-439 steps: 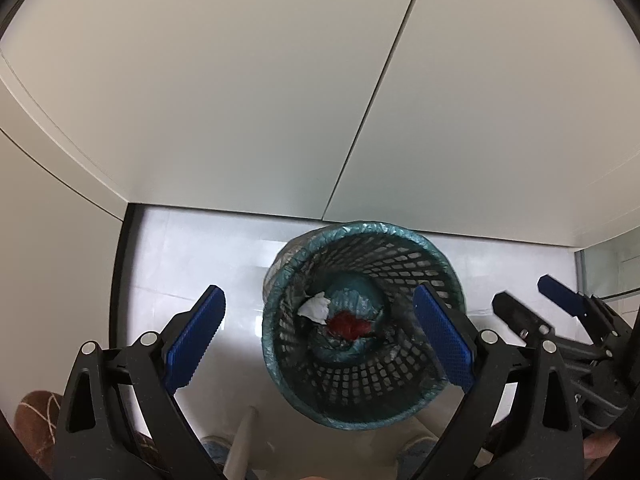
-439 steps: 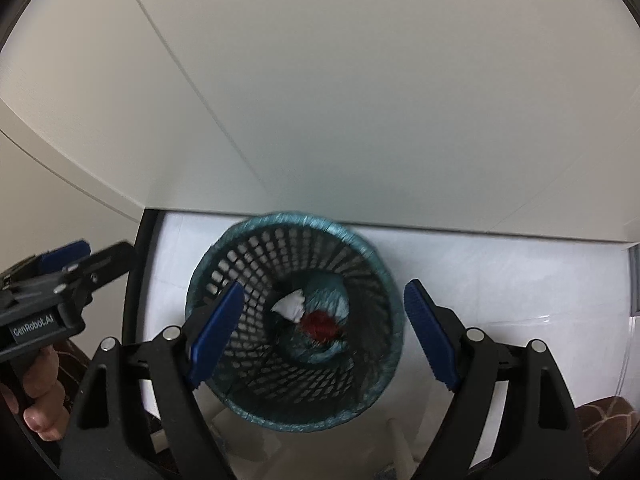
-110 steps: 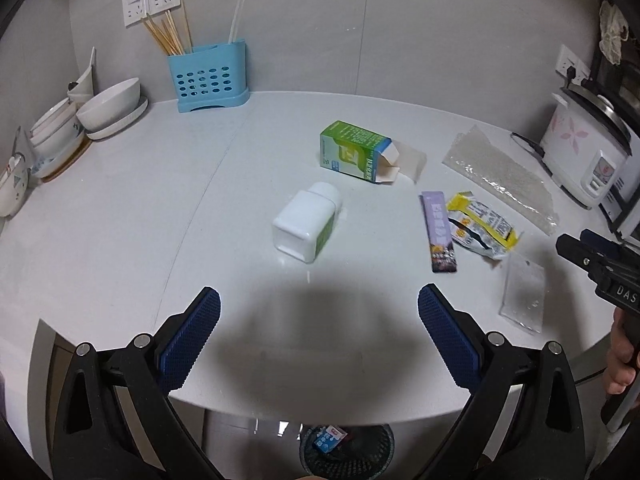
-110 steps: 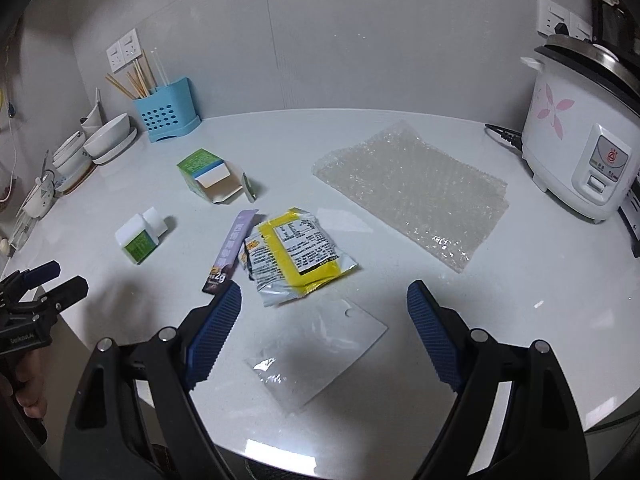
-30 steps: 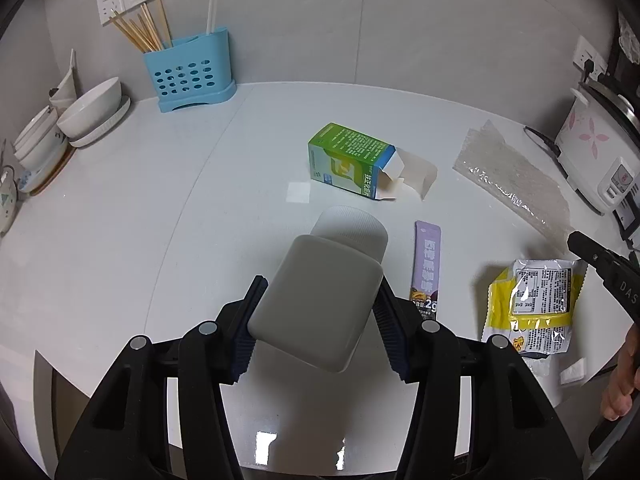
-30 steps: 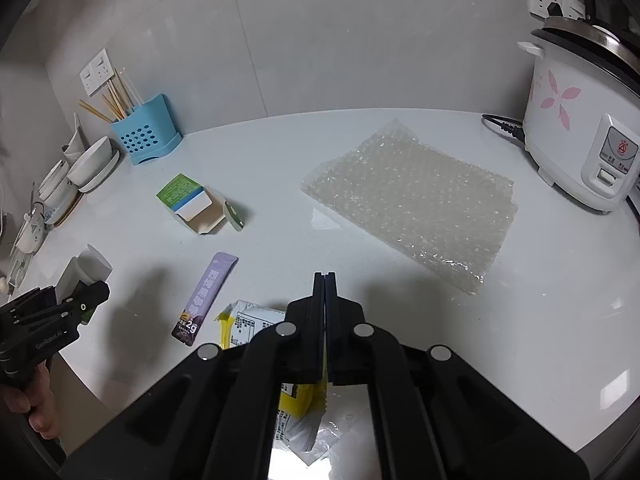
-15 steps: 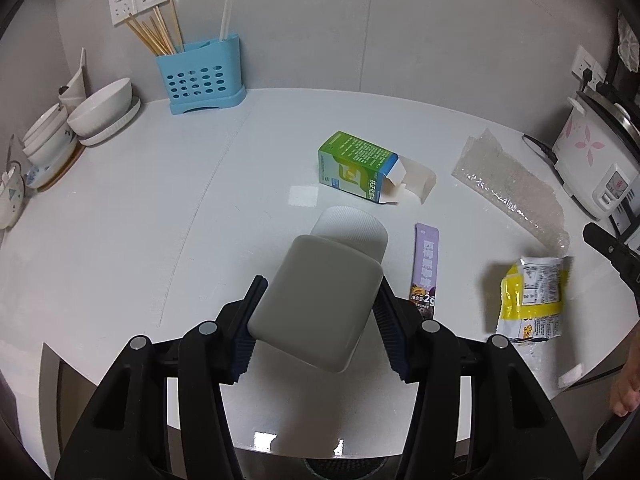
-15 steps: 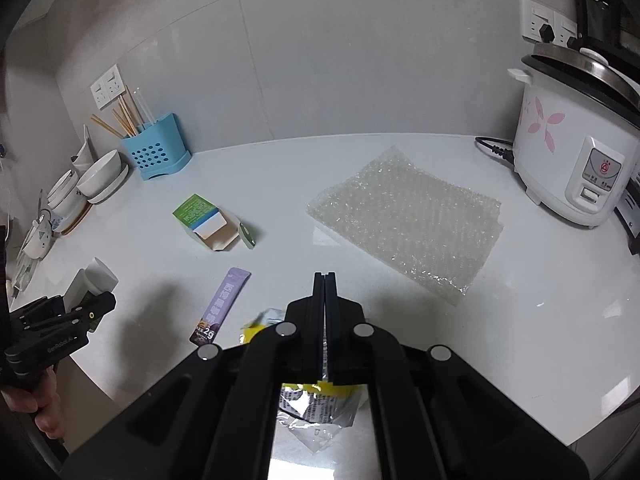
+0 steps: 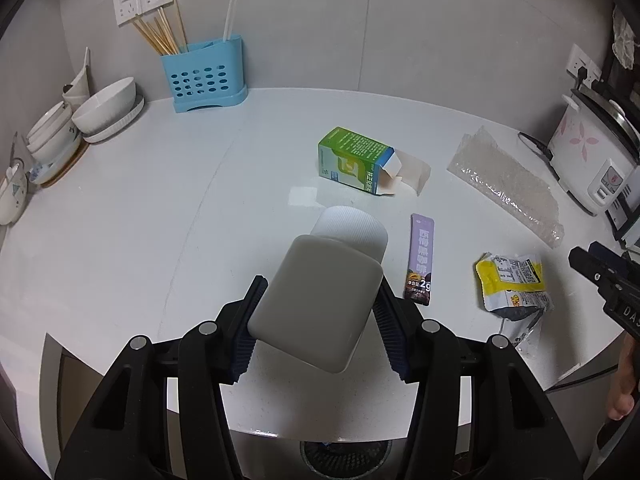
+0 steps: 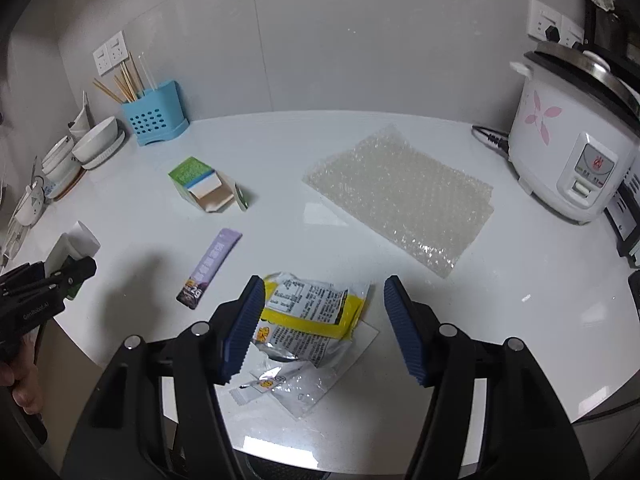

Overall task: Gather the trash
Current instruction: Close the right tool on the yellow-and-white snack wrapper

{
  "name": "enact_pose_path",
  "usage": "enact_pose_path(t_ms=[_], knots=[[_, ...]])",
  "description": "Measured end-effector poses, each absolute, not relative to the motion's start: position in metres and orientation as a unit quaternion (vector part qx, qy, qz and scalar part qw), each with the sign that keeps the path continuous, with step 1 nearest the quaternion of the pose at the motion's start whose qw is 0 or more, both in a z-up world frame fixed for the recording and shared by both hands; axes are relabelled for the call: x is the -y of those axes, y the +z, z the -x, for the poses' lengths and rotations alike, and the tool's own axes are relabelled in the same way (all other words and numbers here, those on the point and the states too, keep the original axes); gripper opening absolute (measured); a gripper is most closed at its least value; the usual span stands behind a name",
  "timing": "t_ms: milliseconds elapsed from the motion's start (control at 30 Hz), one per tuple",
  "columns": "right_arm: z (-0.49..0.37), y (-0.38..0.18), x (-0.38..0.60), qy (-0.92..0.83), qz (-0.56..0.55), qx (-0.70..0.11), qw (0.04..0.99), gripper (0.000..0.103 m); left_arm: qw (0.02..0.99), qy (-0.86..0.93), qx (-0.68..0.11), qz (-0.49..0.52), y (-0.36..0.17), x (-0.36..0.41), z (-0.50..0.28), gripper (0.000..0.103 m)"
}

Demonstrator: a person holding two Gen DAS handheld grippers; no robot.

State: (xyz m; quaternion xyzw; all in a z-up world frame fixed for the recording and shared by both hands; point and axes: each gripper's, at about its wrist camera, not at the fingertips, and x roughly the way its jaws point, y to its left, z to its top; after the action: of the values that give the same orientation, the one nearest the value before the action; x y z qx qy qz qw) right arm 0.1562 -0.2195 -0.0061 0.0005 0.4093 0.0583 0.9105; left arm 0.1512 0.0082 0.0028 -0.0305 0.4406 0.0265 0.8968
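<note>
- Between my left gripper's (image 9: 318, 320) blue pads sits the white bottle (image 9: 320, 300), clamped by its sides, cap pointing away, lifted over the near edge of the white table (image 9: 160, 208), as it was a second ago.
- My right gripper (image 10: 324, 320) was pinched on the yellow snack wrapper (image 10: 316, 312) half a second back; its jaws have just been opening, and the wrapper now lies loose between them, on a clear plastic bag (image 10: 304, 388).
- Left of the wrapper lies a purple coffee sachet (image 10: 210, 270); farther off, an opened green carton (image 10: 200, 188).
- Far right, bubble wrap (image 10: 400, 196) lies beside the rice cooker (image 10: 572, 136).
</note>
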Motion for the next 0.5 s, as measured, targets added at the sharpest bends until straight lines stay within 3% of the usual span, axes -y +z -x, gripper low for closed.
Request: enact_pose_path(t_ms=[500], knots=[[-0.185, -0.063, 0.221, 0.059, -0.033, -0.492, 0.868, 0.06, 0.89, 0.025, -0.455, 0.03, -0.009, -0.007, -0.158, 0.052]])
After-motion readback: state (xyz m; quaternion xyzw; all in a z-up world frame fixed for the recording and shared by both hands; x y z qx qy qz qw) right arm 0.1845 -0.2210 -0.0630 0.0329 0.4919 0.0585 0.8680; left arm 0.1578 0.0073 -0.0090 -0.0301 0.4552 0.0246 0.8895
